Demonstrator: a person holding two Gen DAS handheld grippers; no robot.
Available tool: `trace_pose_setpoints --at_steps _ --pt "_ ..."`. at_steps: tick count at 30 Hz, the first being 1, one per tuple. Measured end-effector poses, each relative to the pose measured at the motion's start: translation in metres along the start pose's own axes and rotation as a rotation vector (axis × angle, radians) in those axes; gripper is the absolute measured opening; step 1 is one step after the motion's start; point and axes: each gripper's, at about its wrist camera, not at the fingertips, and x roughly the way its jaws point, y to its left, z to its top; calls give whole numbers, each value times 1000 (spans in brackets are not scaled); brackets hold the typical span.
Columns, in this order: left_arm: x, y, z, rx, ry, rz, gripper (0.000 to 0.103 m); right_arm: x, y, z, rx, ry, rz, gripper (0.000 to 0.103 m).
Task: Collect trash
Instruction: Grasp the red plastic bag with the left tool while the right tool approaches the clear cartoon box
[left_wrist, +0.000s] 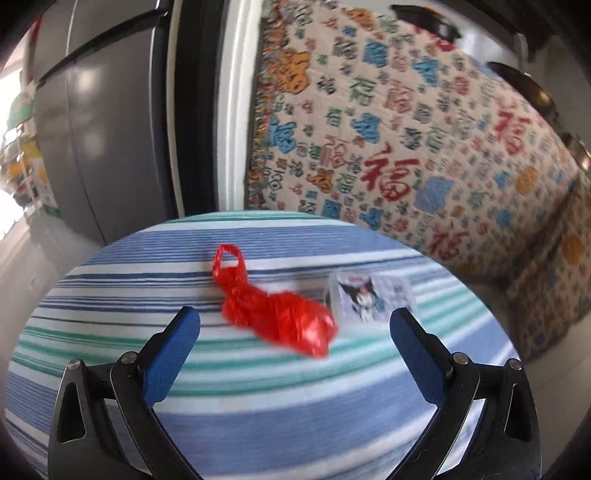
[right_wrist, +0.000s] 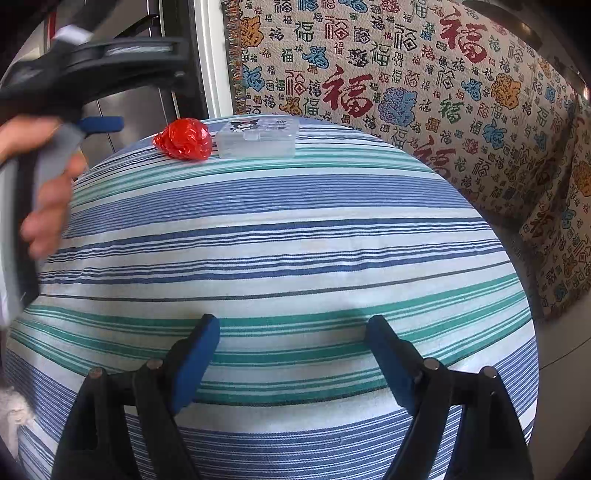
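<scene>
While red bag (left_wrist: 277, 314) lies crumpled — clear box (left_wrist: 369, 299) beside.

Both grippers (left_wrist: 295, 321) (right_wrist: 291, 330) agape, empty.

The left wrist view is motion-blurred: the red plastic bag (left_wrist: 275, 314) smears, and the small box's (left_wrist: 371, 297) label is unreadable. The picture's edge crops the person's hand (right_wrist: 46, 192).

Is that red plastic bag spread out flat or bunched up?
Bunched up: the red bag lies crumpled on the striped cloth, one handle loop sticking out.
</scene>
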Motion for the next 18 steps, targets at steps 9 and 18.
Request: trace_pose_setpoints --at_steps 9,18 --pt "32 31 -6 -19 6 62 57 0 0 0 0 0 0 85" --pt "-23 56 -39 142 38 -19 14 0 1 0 0 0 3 85"
